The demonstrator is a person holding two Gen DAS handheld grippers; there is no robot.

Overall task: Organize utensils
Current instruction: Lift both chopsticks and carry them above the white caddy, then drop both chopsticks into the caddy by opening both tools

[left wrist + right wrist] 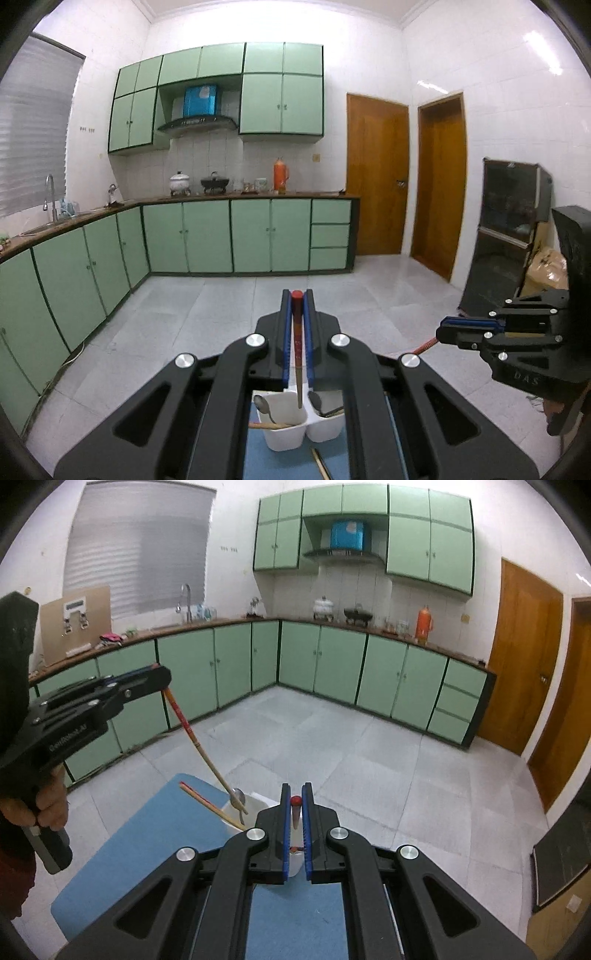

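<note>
Both wrist views high, close over blue mat (122, 849), facing green kitchen cabinets (207, 236), shared

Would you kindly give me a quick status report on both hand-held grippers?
Left hand-held gripper shut on a chopstick, tip over the white holder. Right hand-held gripper shut on another chopstick. Nothing blocking.

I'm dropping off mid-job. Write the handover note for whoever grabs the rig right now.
Left tool: shut on a red-topped chopstick, tip down in the white holder, left compartment.
Right tool: shut on a second chopstick.
Done: left spoon and right spoon each sit in a compartment.
Left: release both chopsticks into the holder, then probably collect the loose chopsticks on the blue mat.
</note>
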